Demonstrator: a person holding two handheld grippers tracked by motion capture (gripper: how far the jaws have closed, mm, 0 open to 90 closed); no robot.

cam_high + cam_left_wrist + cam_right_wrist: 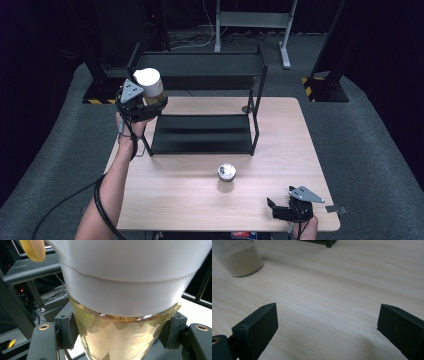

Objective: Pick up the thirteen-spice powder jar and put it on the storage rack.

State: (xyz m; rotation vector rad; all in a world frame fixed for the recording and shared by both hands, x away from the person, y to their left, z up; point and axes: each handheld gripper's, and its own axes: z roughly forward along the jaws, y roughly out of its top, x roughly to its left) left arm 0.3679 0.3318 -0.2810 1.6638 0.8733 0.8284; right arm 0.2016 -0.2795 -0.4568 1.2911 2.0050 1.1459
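- The left gripper [145,102] pinched a white-capped jar [150,85] of yellowish liquid, held in the air above the tabletop's [175,195] far-left corner, beside a black shelf rack [202,135].
- The right gripper [280,209], jaws spread with nothing between them, rested near the tabletop's near-right corner.
- A silver-lidded jar [226,175] stood mid-table.

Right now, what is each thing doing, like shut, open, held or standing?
Left gripper: shut on the white-lidded jar, held up by the shelf's top left.
White-lidded jar: lid on, gripped, off the table.
Right gripper: open, holding nothing.
Small jar: standing upright on the table.
Black shelf: nothing on it.
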